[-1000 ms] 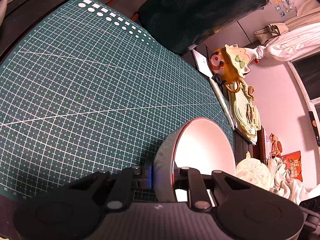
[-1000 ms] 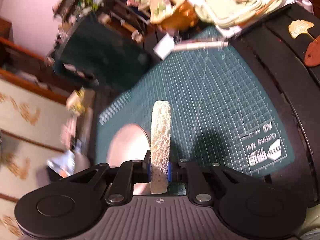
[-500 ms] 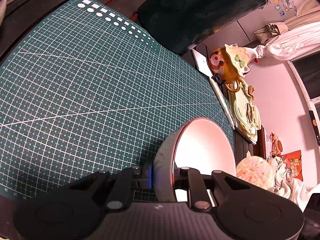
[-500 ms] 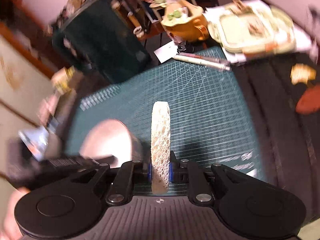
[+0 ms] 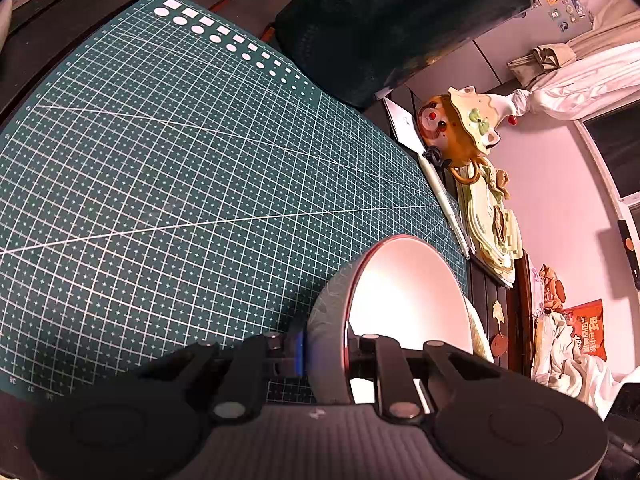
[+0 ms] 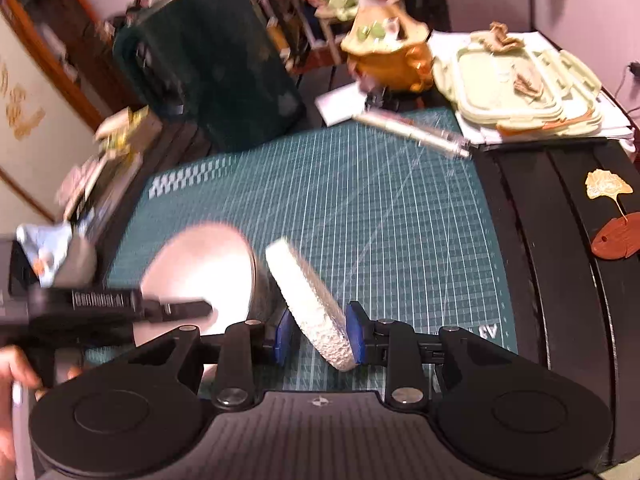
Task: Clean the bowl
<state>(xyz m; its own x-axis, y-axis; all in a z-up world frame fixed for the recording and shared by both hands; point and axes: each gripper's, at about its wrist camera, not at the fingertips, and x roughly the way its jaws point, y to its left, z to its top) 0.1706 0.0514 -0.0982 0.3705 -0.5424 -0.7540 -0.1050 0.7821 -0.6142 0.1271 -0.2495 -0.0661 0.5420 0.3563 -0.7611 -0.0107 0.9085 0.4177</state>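
Right tongs (image 6: 320,334) opening around sponge (image 6: 308,300); "A4" on cutting mat (image 6: 400,216).

The bowl (image 5: 408,304) is tilted on its side above the green mat, pale pink inside, grey outside, red-rimmed. At its 3 o'clock in the right wrist view, the round white sponge (image 6: 308,304) leans edge-on toward it

Dark green white-gridded cutting mat (image 5: 192,168), pale pink-white bowl (image 5: 408,300) with grey outside, off-white pitted sponge (image 6: 308,304).
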